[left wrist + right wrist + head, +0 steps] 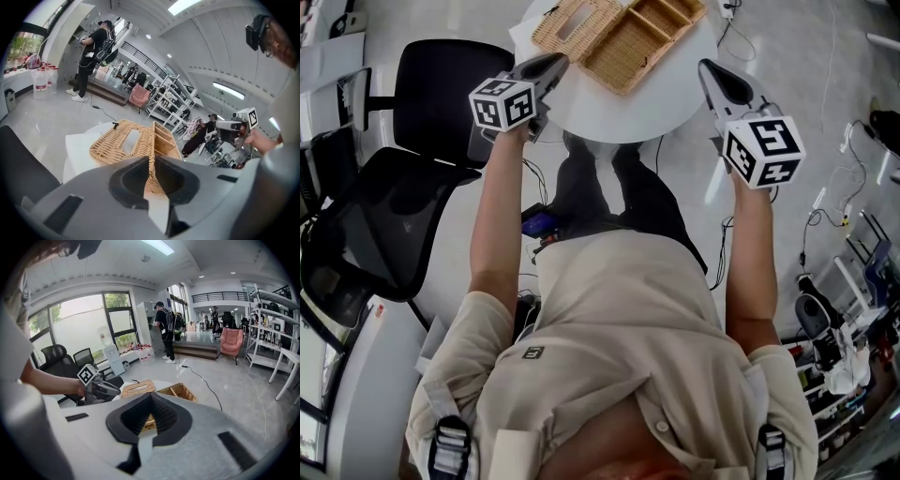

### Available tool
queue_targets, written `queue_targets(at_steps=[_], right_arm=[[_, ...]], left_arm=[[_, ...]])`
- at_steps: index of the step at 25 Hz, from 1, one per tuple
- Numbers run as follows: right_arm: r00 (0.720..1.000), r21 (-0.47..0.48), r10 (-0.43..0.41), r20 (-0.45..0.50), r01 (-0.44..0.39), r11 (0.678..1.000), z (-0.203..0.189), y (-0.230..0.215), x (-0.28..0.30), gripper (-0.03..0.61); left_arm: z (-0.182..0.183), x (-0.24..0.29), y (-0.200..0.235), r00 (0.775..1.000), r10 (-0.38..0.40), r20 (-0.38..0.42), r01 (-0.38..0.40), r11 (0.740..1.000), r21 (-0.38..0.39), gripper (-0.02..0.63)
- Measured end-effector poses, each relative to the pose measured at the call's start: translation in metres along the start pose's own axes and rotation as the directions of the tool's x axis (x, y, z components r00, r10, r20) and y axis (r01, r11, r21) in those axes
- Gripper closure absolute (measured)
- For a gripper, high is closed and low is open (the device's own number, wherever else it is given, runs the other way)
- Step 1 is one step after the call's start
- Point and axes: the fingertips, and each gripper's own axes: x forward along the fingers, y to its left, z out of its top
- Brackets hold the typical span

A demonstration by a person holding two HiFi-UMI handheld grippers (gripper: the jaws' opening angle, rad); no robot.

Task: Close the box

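1. The wicker box (623, 37) lies open on the round white table (661, 103), its lid (572, 23) laid flat to the left of the compartmented half (652, 28); the left gripper (555, 64) and the right gripper (706, 68) are held at the table's near edge, apart from the box, each with jaws pressed together on nothing.
2. If the lid is pushed with closed tips, it could be slid rather than hinged over; the light box may be shoved across the smooth top.
3. If the compartmented half is not steadied, the whole box could be tipped as the lid is raised.
4. A lid swung over too fast may be dropped askew on the rim and left ajar.
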Motion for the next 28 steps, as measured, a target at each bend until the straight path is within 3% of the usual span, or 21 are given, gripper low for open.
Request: queue_targets(at_steps=[6,11,17,23,28], right_arm=[[1.0,0.003,0.004,-0.009,-0.004,1.0,-0.009,0.002,0.001,0.586],[1.0,0.006,0.006,-0.019,-0.006,1.0,-0.017,0.003,0.003,0.586],[1.0,0.011,0.007,-0.027,-0.006,1.0,-0.025,0.0,0.003,0.586],[0.999,0.017,0.009,-0.037,-0.008,1.0,-0.033,0.001,0.003,0.586],[0.999,0.022,0.014,-0.045,-0.013,1.0,-0.039,0.002,0.006,0.586]], left_arm=[[-0.009,0.003,0.008,1.0,0.014,0.013,-0.013,0.998,-0.06,0.577],[-0.023,0.007,0.016,0.999,0.007,0.039,-0.001,0.988,-0.154,0.575],[-0.021,0.005,0.023,0.991,0.031,0.128,0.0,0.972,-0.235,0.575],[-0.018,0.003,0.021,0.965,-0.002,0.263,0.094,0.937,-0.337,0.526],[-0.016,0.0,0.025,0.946,0.03,0.323,0.092,0.93,-0.356,0.518]])
